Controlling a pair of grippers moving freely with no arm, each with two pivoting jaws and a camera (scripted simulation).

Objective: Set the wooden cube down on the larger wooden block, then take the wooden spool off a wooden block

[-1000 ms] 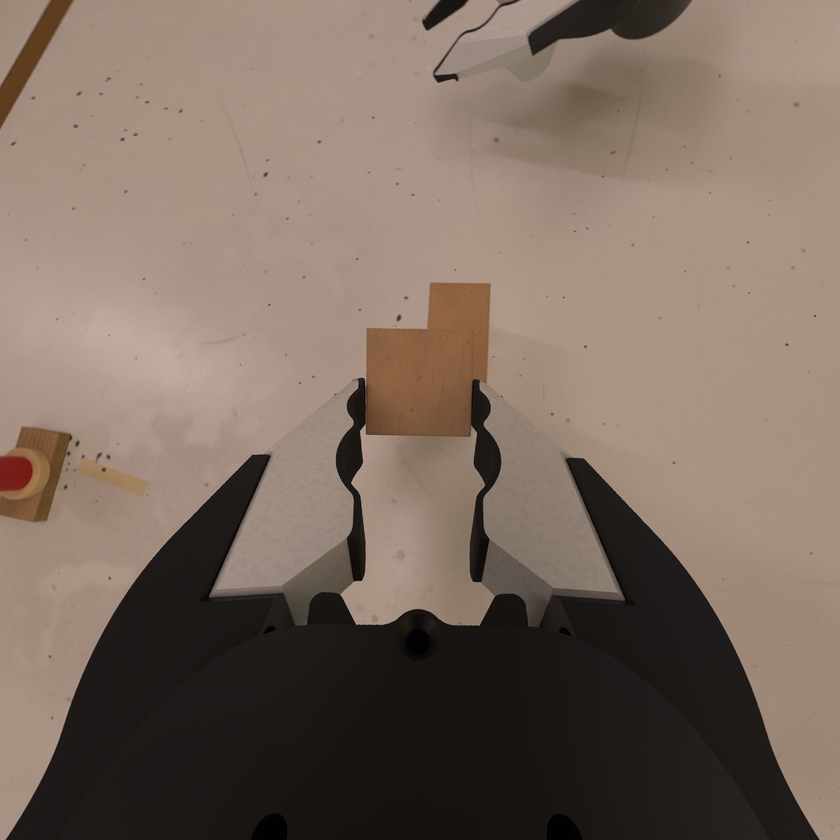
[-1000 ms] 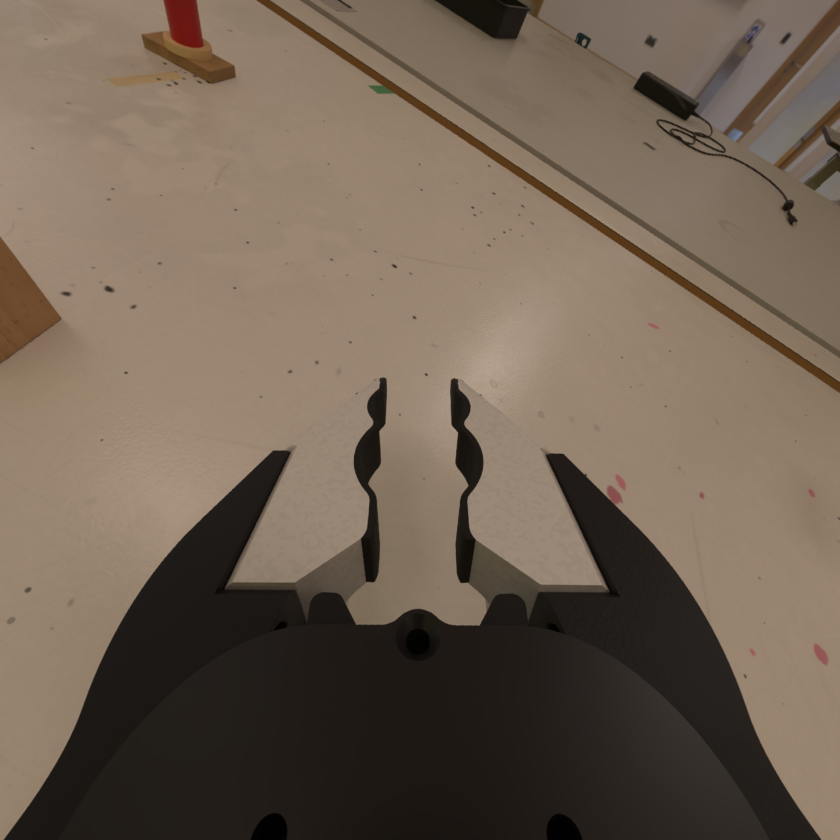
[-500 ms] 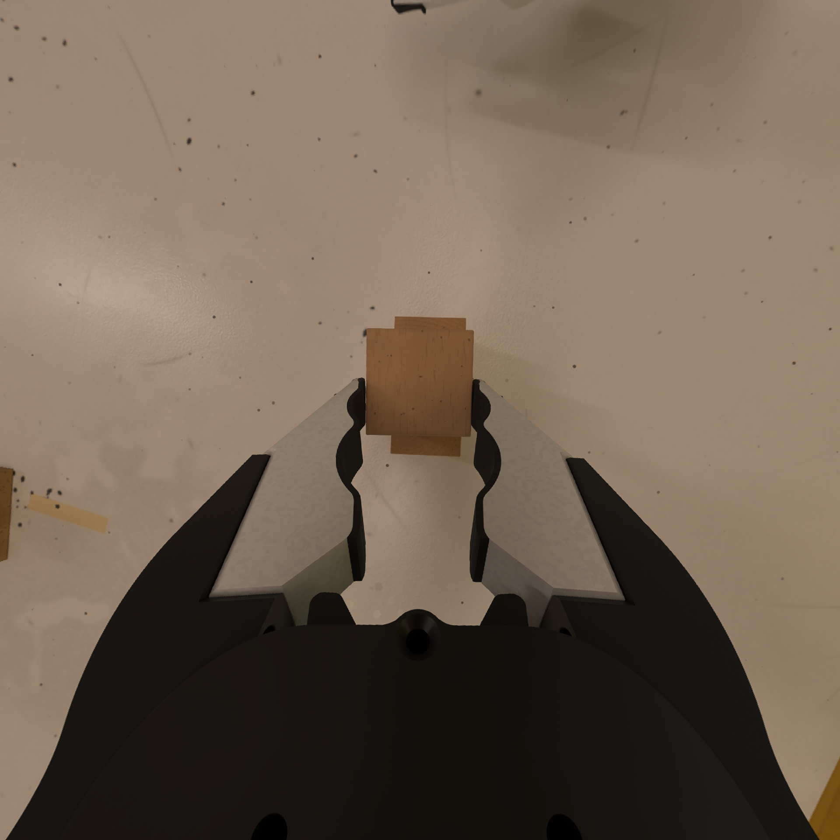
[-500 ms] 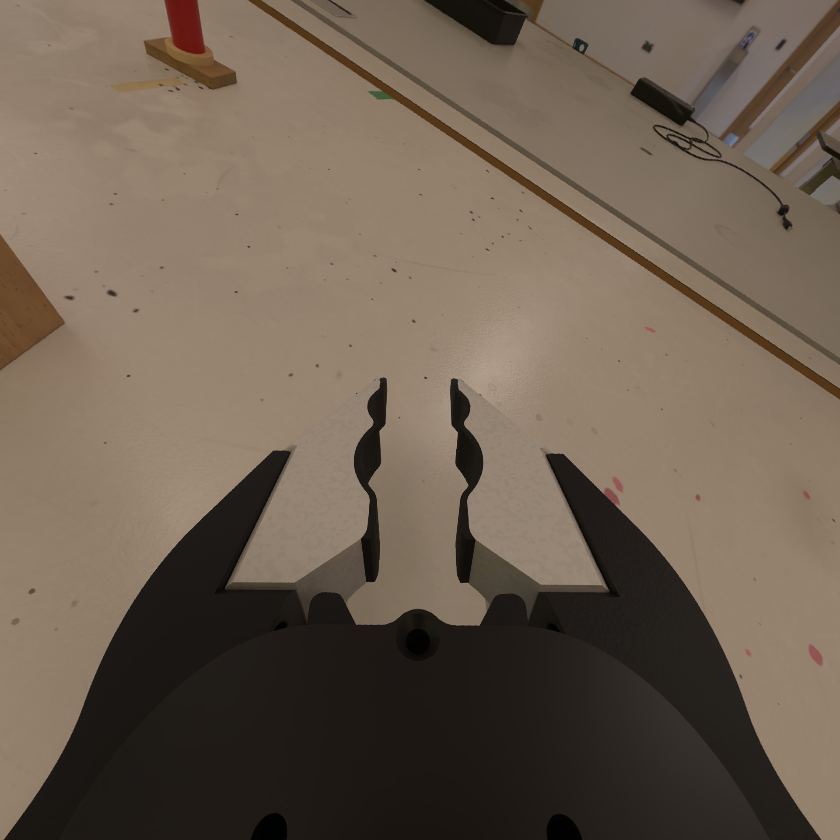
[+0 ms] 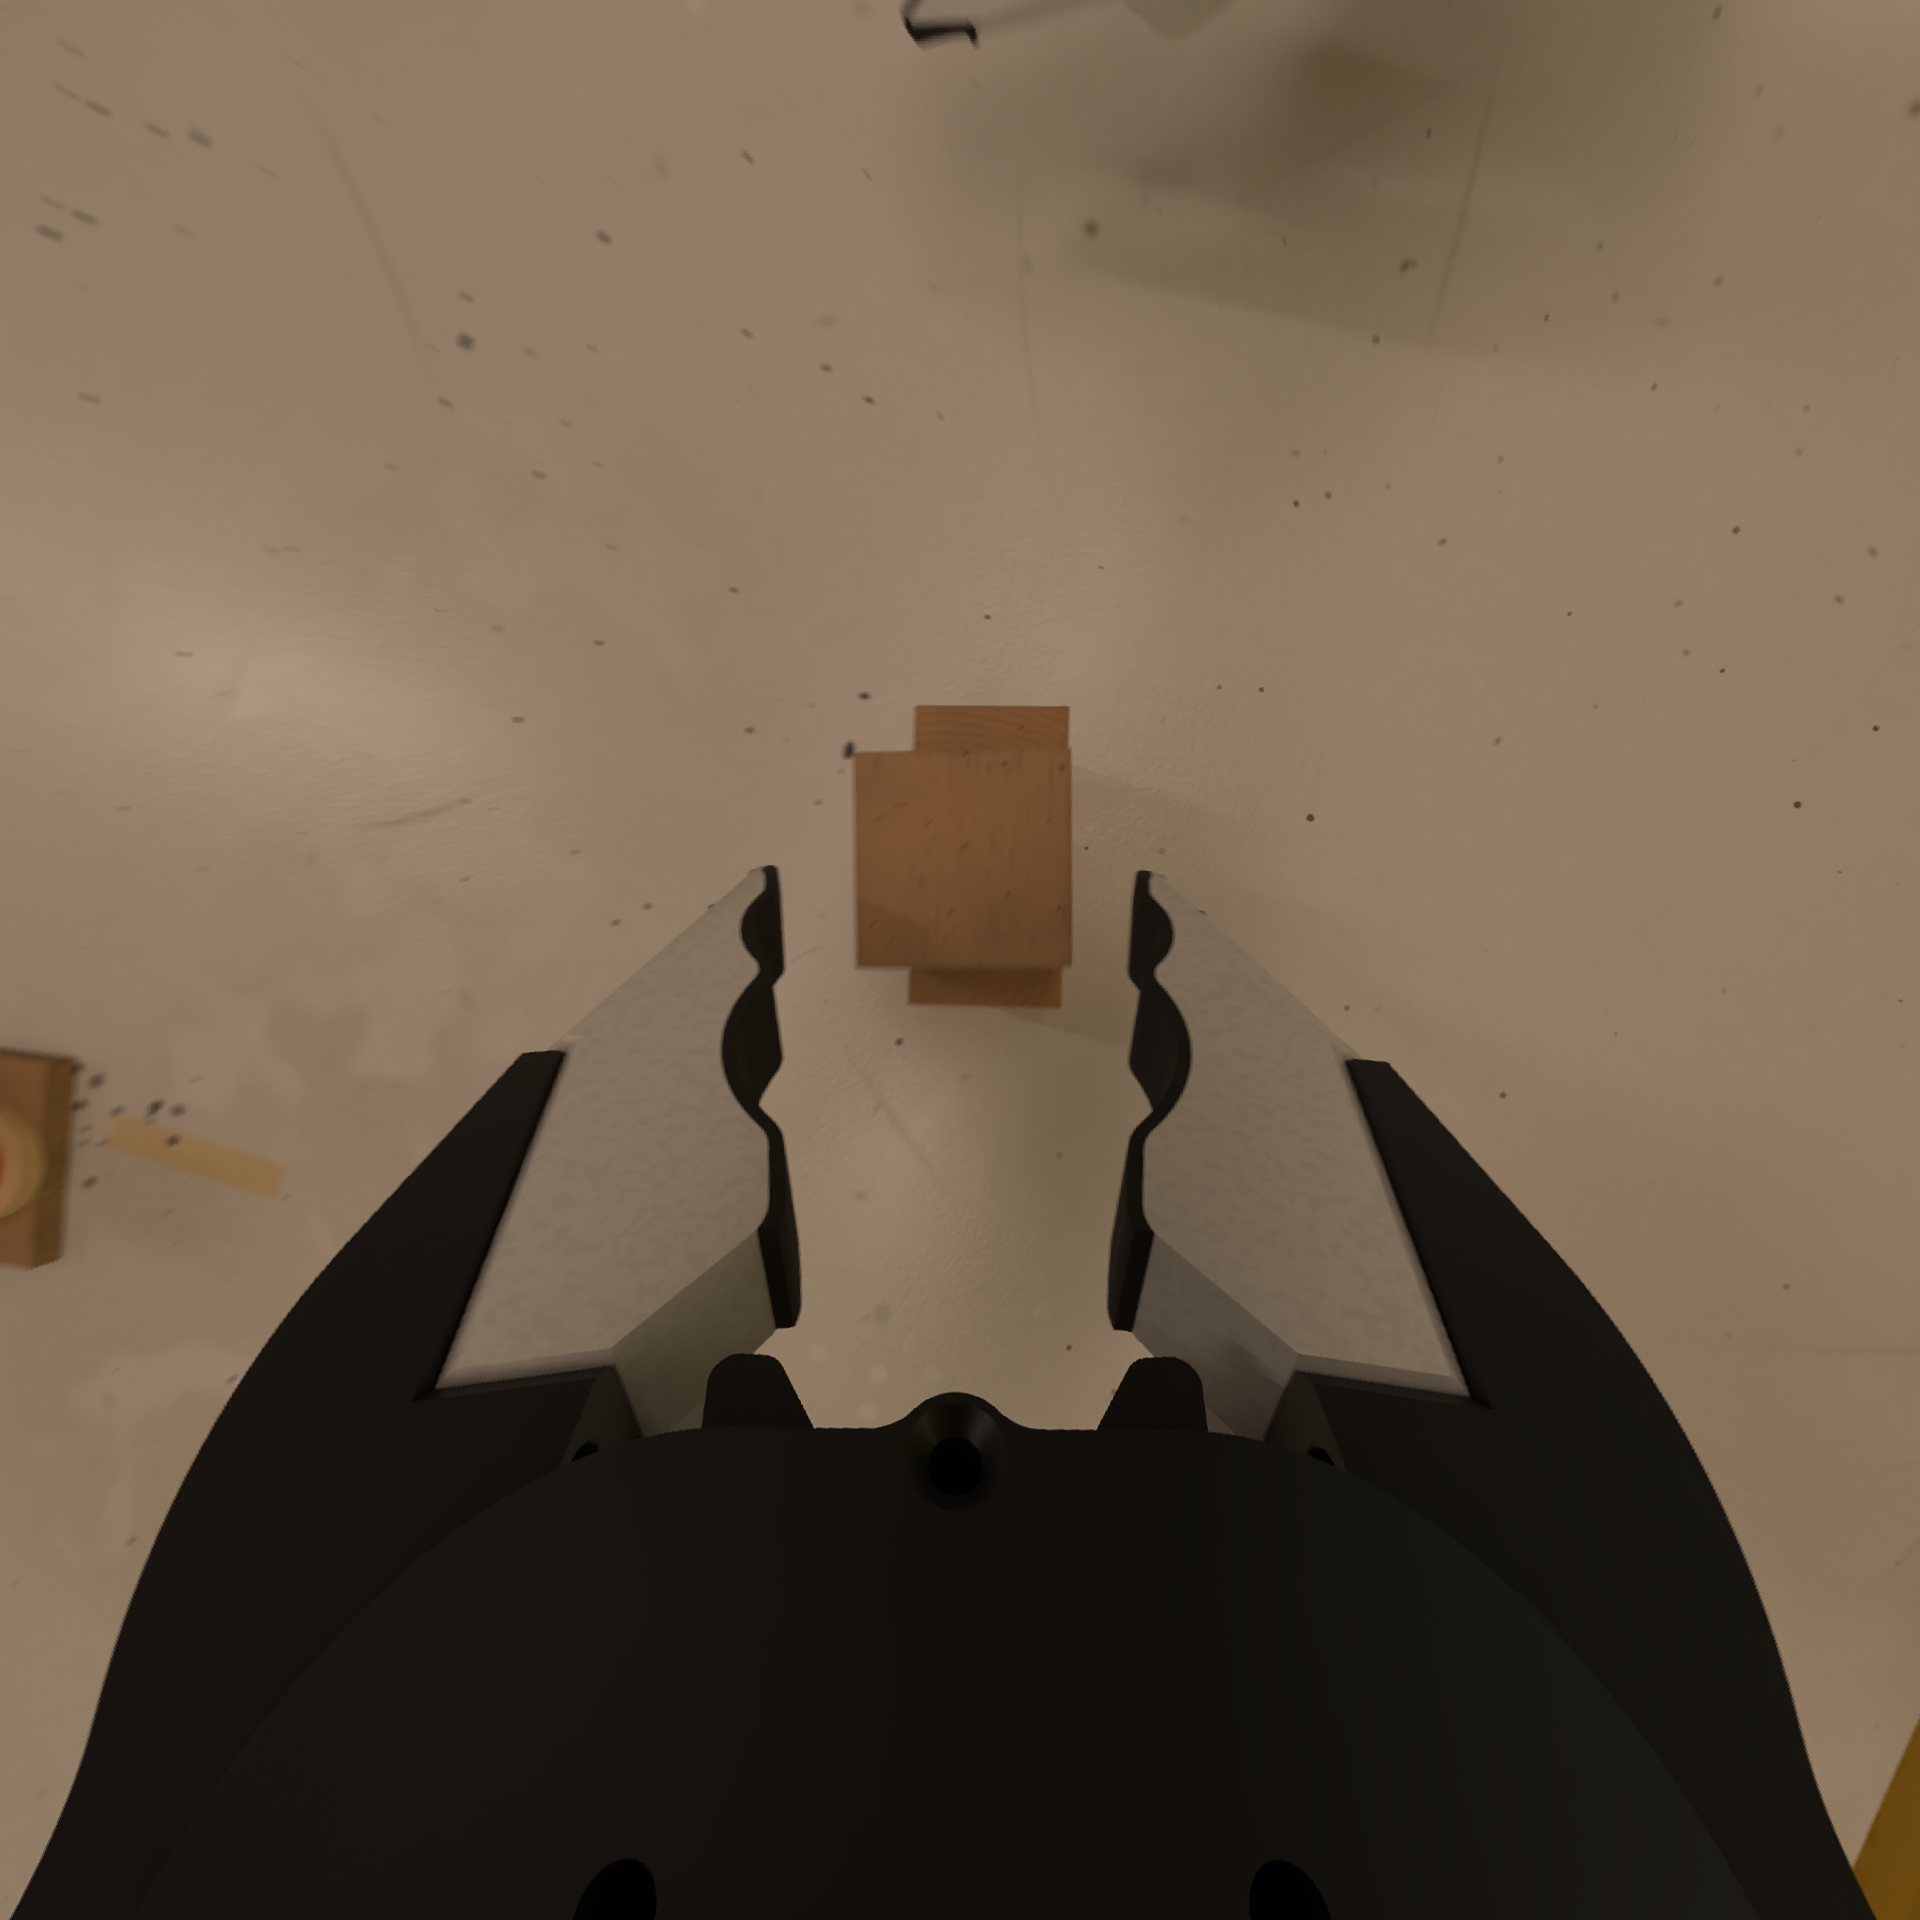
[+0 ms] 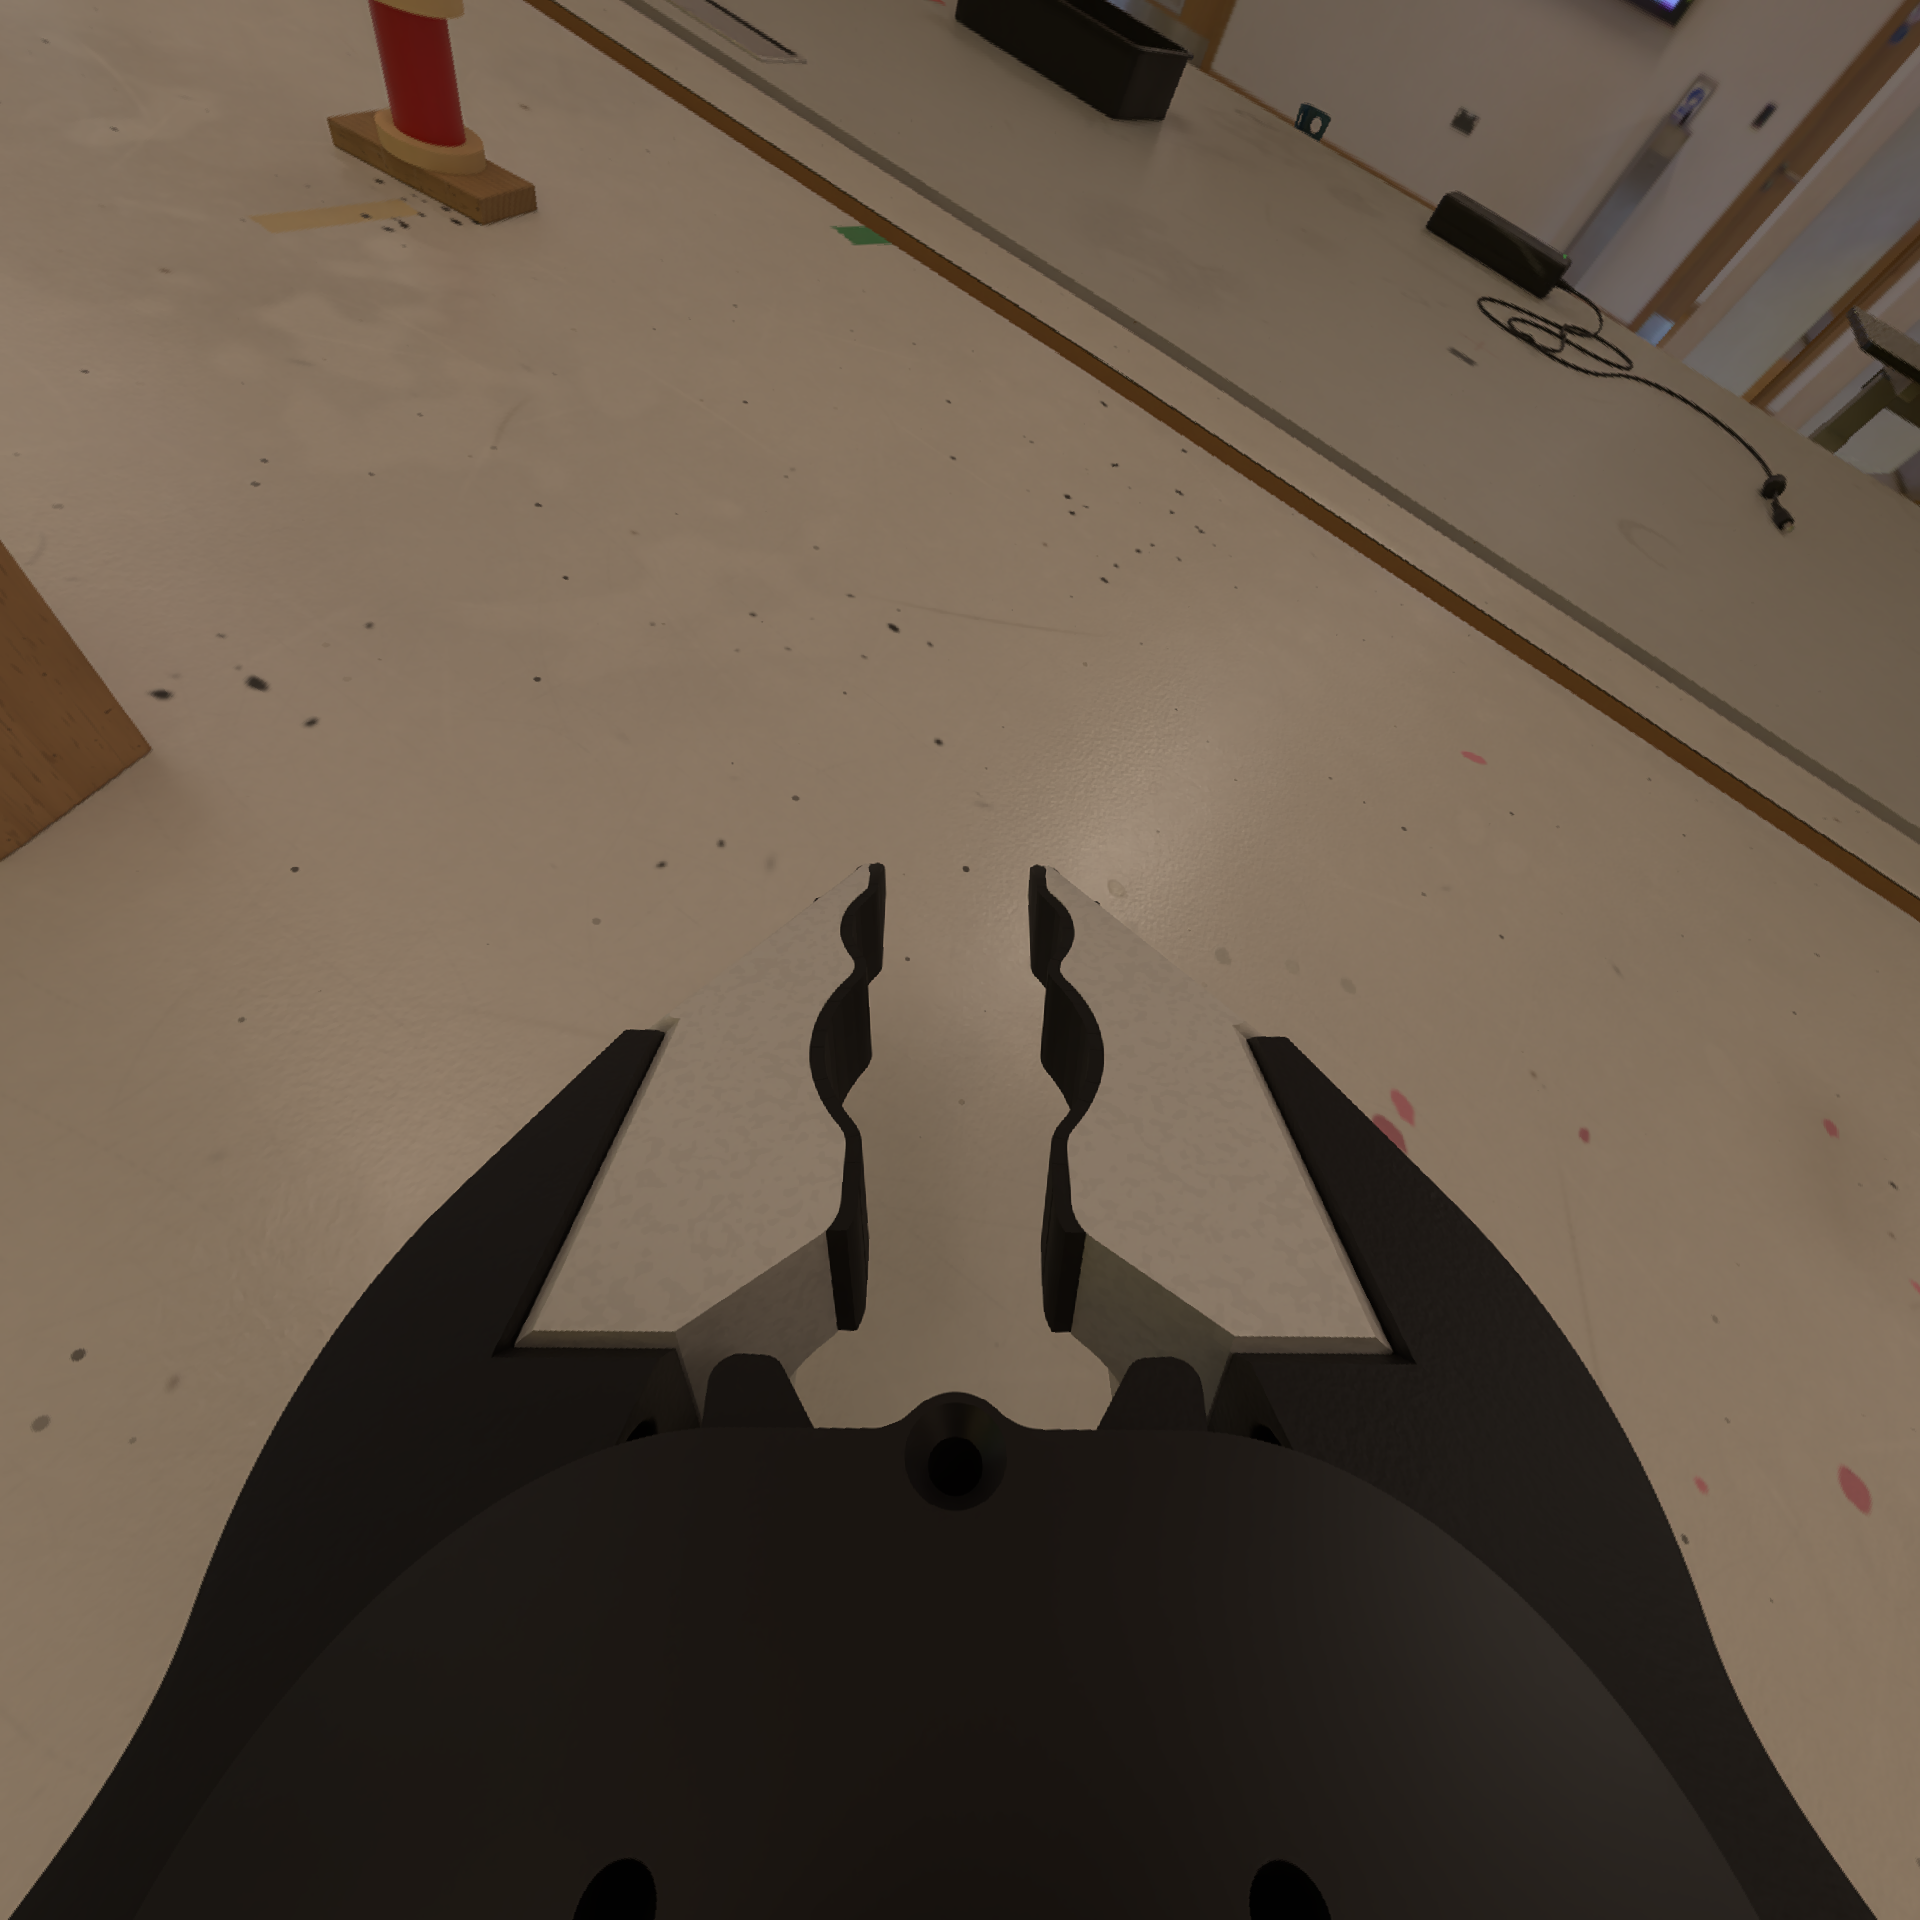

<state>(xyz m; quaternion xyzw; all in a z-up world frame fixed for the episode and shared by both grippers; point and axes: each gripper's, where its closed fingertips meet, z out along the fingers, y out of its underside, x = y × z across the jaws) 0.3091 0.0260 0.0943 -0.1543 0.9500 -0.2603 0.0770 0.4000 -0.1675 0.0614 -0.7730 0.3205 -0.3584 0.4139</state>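
Note:
In the left wrist view the wooden cube (image 5: pixel 961 857) rests on the larger wooden block (image 5: pixel 992 727), whose ends show beyond and before it. My left gripper (image 5: pixel 956 883) is open above the cube, with a gap on each side and nothing held. The red wooden spool (image 6: pixel 421 73) stands upright on a small flat wooden block (image 6: pixel 436 166), far ahead and to the left of my right gripper (image 6: pixel 956 878). The right gripper's fingers stand a narrow gap apart and hold nothing. A wooden corner of the stack (image 6: pixel 52 717) shows at the left edge.
A strip of tan tape (image 5: pixel 197 1155) lies beside the spool's block (image 5: pixel 31 1158). The table's brown edge band (image 6: pixel 1143 405) runs diagonally on the right. Beyond it are a black box (image 6: pixel 1070 52) and a black device with a cable (image 6: pixel 1496 244).
My left gripper has opened and let go of the cube, which now sits on the larger block. The gripper has drawn back a little. The right gripper has barely moved.

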